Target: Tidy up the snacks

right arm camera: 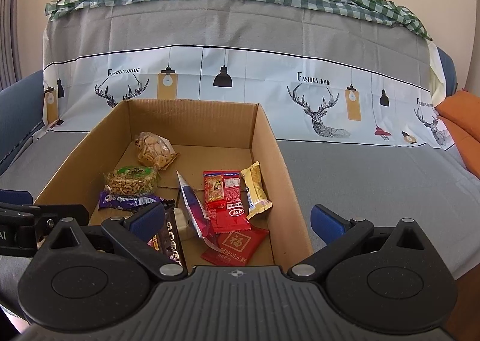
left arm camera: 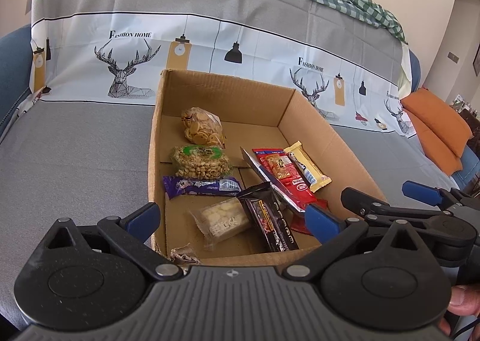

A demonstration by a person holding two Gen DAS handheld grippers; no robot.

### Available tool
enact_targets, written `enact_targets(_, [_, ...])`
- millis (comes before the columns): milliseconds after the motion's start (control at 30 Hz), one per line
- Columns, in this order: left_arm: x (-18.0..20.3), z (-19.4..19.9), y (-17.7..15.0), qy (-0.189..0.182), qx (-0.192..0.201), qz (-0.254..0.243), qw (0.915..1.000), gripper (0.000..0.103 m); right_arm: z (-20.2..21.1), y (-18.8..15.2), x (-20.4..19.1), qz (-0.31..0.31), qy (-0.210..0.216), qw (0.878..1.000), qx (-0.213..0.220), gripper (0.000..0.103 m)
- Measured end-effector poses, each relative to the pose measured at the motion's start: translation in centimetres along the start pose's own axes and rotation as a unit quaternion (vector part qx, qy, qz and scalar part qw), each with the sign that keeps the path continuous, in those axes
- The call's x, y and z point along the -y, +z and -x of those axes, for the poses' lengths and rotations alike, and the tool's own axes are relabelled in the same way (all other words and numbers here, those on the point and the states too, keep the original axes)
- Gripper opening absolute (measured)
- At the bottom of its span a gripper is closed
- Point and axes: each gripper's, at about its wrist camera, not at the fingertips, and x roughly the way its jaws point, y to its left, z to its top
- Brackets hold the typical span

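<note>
Hovering with jaws spread wide and empty, left gripper [left arm camera: 232, 219] and right gripper [right arm camera: 238, 221] face the open brown cardboard box [right arm camera: 265, 131]; better straighten the tilted silver-edged foil packet [right arm camera: 193, 206] among the snacks

Open-topped cardboard box [right arm camera: 270, 143] on a grey cover [left arm camera: 75, 146]; entry is free from above, barred sideways by its walls. Bare floor remains at the far right corner. Snack packets [left arm camera: 198, 162] line the left wall; an upright silver packet [right arm camera: 192, 206] splits the near middle
</note>
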Motion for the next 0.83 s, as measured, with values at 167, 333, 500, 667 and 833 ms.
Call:
enact_targets(167, [0.01,-0.01,0.0,0.0,0.0,0.0,1.0,0.102,0.0,0.03,-0.03,0.001,0.0,1.0,0.0,0.102])
enact_targets(333, [0.03,-0.01,-0.01,0.0,0.0,0.0,1.0,0.102,0.01,0.05,-0.1,0.002,0.0,1.0,0.0,0.102])
enact_targets(500, [0.05,-0.01,-0.01,0.0,0.0,-0.001,1.0,0.102,-0.07,0.01,-0.04,0.003,0.001,1.0,0.001,0.102])
enact_targets(667, [0.08,0.0,-0.07,-0.002,0.002,-0.002,1.0,0.102,-0.07,0.01,-0.06,0.002,0.0,1.0,0.001,0.102])
enact_targets(833, [0.14,0.28,-0.12,-0.005,0.012,-0.008,0.9999,0.103,-0.09,0.03,0.19,0.0,0.0,1.0,0.004,0.102])
